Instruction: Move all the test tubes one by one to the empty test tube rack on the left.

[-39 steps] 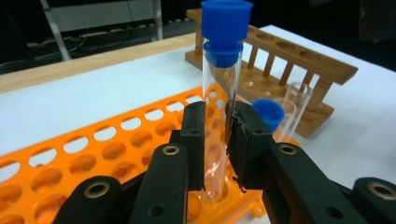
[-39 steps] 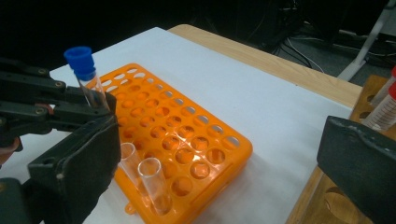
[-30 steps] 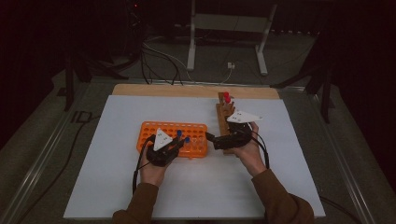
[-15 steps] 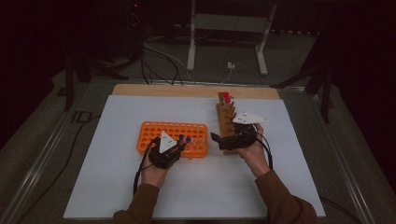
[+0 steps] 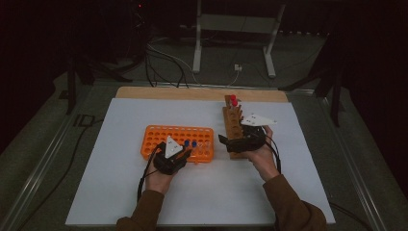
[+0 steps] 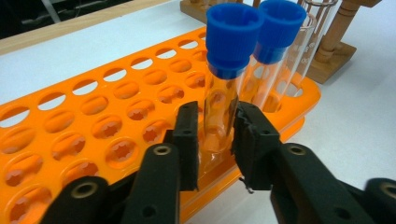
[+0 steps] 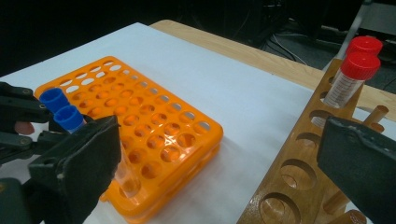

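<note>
Left tool (image 6: 215,140) clamped on the blue-capped tube (image 6: 224,88) in the orange rack (image 5: 159,139) — lift it straight up; right tool (image 5: 235,142) spread wide at the wooden rack (image 5: 232,120).

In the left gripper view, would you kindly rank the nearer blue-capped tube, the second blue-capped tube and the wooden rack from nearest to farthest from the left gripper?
1. Nearer blue-capped tube: between the left gripper's jaws, in the orange rack.
2. Second blue-capped tube: just behind it, to the right.
3. Wooden rack: farthest, on the table beyond the orange rack's corner.
</note>
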### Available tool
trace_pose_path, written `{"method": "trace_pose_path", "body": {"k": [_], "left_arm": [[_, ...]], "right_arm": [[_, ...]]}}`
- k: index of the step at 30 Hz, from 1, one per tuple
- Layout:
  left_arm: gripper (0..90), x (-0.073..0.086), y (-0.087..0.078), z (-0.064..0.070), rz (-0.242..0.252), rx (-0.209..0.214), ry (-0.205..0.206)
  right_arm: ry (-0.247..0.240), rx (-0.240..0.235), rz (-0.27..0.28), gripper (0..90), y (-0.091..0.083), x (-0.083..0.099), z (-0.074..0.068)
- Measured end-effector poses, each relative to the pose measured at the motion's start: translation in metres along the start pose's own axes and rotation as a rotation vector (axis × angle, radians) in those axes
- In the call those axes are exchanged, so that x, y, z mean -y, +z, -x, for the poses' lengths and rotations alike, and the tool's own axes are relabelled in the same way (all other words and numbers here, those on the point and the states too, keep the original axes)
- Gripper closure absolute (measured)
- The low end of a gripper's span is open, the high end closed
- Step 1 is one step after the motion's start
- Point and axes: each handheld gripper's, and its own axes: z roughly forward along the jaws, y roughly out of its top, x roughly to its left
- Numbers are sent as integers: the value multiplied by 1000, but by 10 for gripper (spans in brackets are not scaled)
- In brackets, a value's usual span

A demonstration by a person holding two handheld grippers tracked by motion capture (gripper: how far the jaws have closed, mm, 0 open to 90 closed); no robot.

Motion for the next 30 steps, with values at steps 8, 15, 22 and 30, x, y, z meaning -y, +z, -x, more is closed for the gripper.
{"method": "trace_pose_path", "body": {"k": [8,15,22,30], "left_arm": [[498,-3,-20,-7,61,-1,-38],[243,-6,-31,-13,93,-22,-60],[10,-8,-36,-20,114,-49,-119],[4,-6,-41,-26,143,-95,-139]], "right_arm": [[1,7,10,3,0,-4,2],[8,17,15,3,0,-10,5],[13,31,34,2,0,-21,9],[28,59,49,3,3,-30,21]]}}
